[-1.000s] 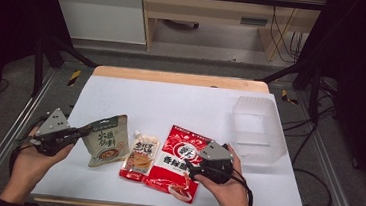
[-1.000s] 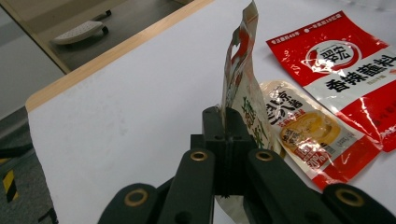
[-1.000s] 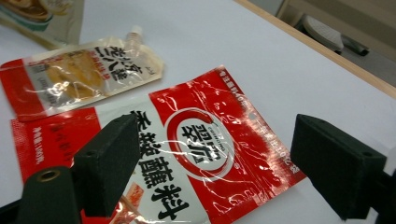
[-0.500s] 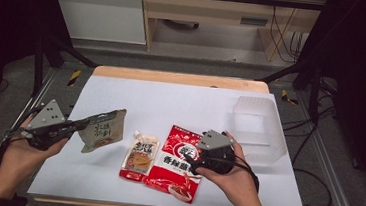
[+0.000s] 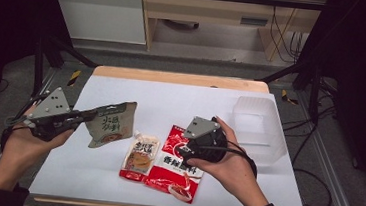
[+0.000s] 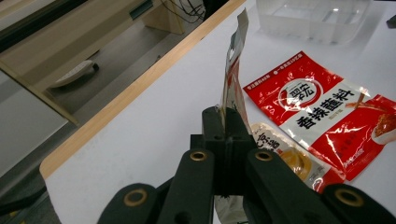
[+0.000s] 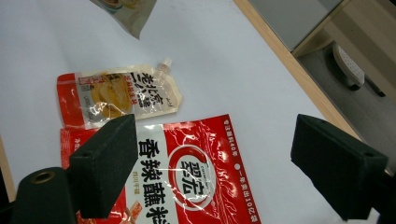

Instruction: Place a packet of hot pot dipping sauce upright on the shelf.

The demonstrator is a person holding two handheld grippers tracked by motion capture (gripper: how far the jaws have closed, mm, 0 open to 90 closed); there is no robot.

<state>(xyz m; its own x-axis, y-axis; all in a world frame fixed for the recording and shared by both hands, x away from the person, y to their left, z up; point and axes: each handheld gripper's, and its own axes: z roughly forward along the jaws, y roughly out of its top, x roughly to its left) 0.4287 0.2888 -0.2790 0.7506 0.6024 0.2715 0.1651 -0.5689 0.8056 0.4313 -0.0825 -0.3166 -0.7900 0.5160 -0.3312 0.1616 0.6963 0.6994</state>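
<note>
Left gripper [image 5: 82, 116] at mid-left of the high view, jaws clamped tight on the edge of a grey-beige flat foil pouch with dark lettering [image 5: 108, 129]. Held that pouch clear off the white tabletop [image 5: 171, 102], hanging tilted just left of centre. Seen edge-on in the left gripper view [image 6: 235, 70], rising thin and upright from between the pressed-together black jaws [image 6: 224, 140].

Right gripper [image 5: 187, 142] sat in the hand just right of centre in the high view, above a large red glossy sachet with white characters [image 5: 177, 170]. Jaws spread wide in the right gripper view [image 7: 224, 172], nothing between the pads, red sachet [image 7: 187, 182] flat on the table below them. Lay beside it, touching its left edge, a smaller red-and-cream spouted sachet [image 5: 140, 155], also flat; shown at upper left of the right gripper view [image 7: 116, 98].

Stood at the right of the high view, well apart from the lifted pouch, a clear plastic rectangular tub [image 5: 256, 129]. Spotted again at the top right of the left gripper view [image 6: 313, 16].
</note>
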